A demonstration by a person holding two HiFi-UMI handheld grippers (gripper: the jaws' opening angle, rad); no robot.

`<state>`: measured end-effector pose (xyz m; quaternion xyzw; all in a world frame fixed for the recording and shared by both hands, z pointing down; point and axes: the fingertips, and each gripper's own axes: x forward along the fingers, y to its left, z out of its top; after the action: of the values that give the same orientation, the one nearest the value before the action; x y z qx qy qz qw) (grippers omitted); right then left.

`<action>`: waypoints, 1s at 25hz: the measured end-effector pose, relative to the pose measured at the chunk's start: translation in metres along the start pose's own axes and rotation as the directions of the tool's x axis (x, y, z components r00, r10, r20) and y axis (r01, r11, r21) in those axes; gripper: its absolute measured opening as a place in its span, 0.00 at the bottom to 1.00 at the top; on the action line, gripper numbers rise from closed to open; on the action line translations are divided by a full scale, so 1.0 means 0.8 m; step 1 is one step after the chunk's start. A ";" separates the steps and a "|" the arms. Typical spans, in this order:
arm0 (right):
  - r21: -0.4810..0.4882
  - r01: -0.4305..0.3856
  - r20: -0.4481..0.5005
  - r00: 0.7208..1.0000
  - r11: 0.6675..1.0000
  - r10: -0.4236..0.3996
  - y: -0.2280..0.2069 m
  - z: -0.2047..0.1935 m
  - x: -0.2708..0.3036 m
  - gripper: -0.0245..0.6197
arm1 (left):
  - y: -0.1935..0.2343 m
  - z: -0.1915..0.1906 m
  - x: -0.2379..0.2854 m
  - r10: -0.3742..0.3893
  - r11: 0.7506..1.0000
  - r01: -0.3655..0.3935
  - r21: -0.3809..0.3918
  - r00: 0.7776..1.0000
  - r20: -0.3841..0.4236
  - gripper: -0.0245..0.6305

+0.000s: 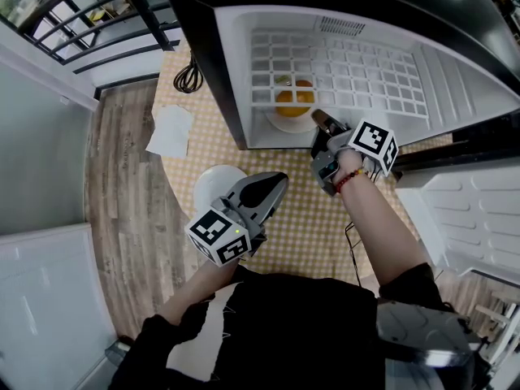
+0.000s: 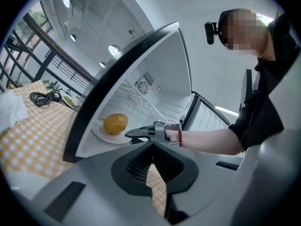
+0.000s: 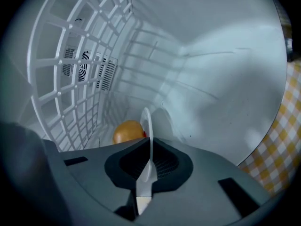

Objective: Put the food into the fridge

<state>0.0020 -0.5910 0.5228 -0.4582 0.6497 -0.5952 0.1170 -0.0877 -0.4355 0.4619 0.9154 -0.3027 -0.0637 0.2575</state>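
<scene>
Plate point(image 3: 146, 122) w/ orange point(image 3: 127, 132) pinched by R gripper point(image 3: 150, 145) inside fridge point(image 3: 211, 69).

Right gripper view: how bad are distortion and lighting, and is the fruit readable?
Right gripper view: strong fisheye bending, dark corners, fridge wall softly lit; orange fruit slightly soft, beside the plate rim. Head view: sharper, fruit seen through the white shelf grid.

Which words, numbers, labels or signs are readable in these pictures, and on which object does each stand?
None can be read.
The cube on the left gripper and the cube on the right gripper carry only black-and-white square patterns, no letters.
The fridge and the plate show no label or brand.
</scene>
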 end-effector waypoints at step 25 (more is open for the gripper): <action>-0.324 0.140 0.072 0.990 0.935 -0.124 0.008 -0.002 0.005 0.11 | -0.006 -0.012 -0.008 0.018 0.999 -0.018 -0.037 1.000 0.010 0.06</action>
<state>-0.0043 -0.5938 0.5193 -0.5286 0.7044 -0.4734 0.0150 -0.0878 -0.4244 0.4672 0.9075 -0.3109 -0.0716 0.2733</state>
